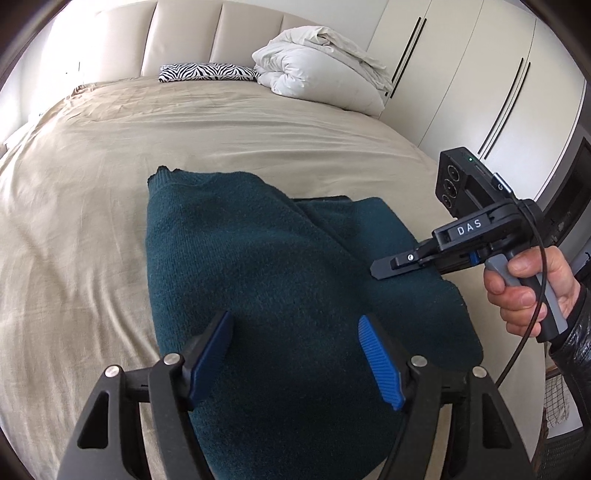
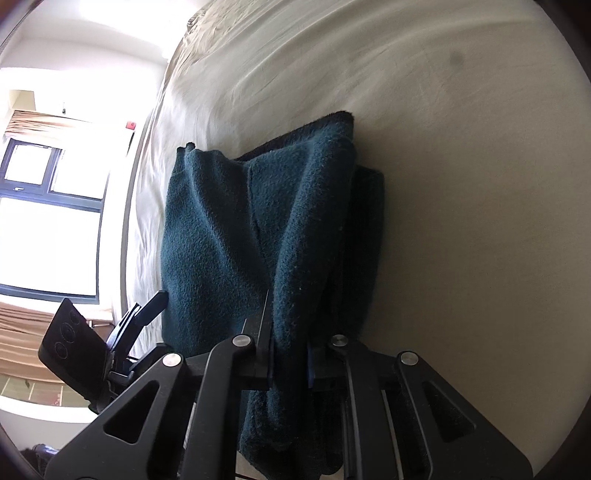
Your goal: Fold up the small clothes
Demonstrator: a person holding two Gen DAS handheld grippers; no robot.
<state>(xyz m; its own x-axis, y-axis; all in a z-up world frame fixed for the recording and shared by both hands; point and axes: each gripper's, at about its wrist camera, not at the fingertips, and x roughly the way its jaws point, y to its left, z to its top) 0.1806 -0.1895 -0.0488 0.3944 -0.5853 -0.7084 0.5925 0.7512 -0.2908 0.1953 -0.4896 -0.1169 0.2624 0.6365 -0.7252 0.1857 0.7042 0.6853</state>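
Observation:
A dark teal knitted sweater (image 1: 266, 266) lies partly folded on the beige bed sheet (image 1: 92, 177). My left gripper (image 1: 295, 354) is open, its blue pads (image 1: 380, 365) spread just above the sweater's near part, holding nothing. My right gripper (image 1: 384, 266) comes in from the right, held by a hand, with its fingers over the sweater's right edge. In the right wrist view the right gripper (image 2: 290, 363) is shut on a fold of the sweater (image 2: 229, 229), which bunches between its fingers. The left gripper also shows in the right wrist view (image 2: 147, 306) at the lower left.
A zebra-print pillow (image 1: 208, 72) and a pile of white bedding (image 1: 317, 66) lie at the head of the bed by the padded headboard (image 1: 184, 33). White wardrobe doors (image 1: 461, 85) stand to the right. A window (image 2: 48, 206) shows in the right wrist view.

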